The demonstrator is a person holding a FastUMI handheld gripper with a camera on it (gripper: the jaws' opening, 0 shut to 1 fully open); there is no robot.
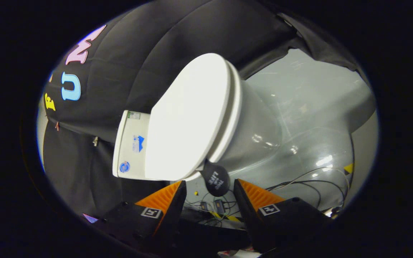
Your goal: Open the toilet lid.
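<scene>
Spread wide with nothing between them, the gripper (208,199) fingers frame a gap just short of the toilet lid (188,118), which lies shut on the seat — the camera is rolled, so the toilet (253,132) looks tipped on its side. Cables (299,182) trail over the grey floor (310,107) to the right, beyond the fingers. My worry is the grip: the lid's rim is thin and smooth, so a shallow bite could slip off — or catch the seat too.

One toilet (206,122), one lid (188,118), two fingers (167,200)
</scene>
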